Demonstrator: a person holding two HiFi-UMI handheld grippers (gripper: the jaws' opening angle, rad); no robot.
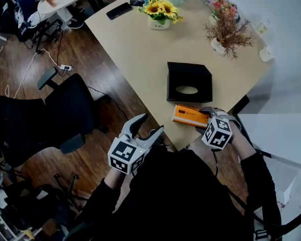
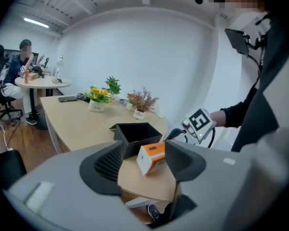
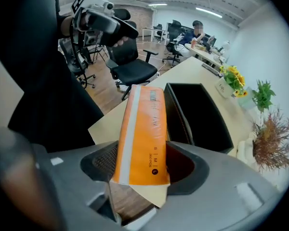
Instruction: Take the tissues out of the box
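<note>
An orange tissue pack (image 1: 189, 116) lies lengthwise at the table's near edge, just in front of the black tissue box (image 1: 189, 82) with its oval slot. My right gripper (image 1: 205, 115) is shut on the pack's right end. In the right gripper view the pack (image 3: 142, 129) runs away from the jaws beside the box (image 3: 197, 114). My left gripper (image 1: 149, 124) hangs open off the table edge, over the floor, with nothing held. In the left gripper view the pack (image 2: 151, 158) shows past the open jaws, with its white end towards me, in front of the box (image 2: 135, 134).
On the beige table (image 1: 140, 49) stand a sunflower pot (image 1: 160, 11), a dried-flower vase (image 1: 226, 31) and a dark phone (image 1: 119, 10). A black office chair (image 1: 55, 114) stands left of the table. A person sits at a round table (image 2: 41, 82) far off.
</note>
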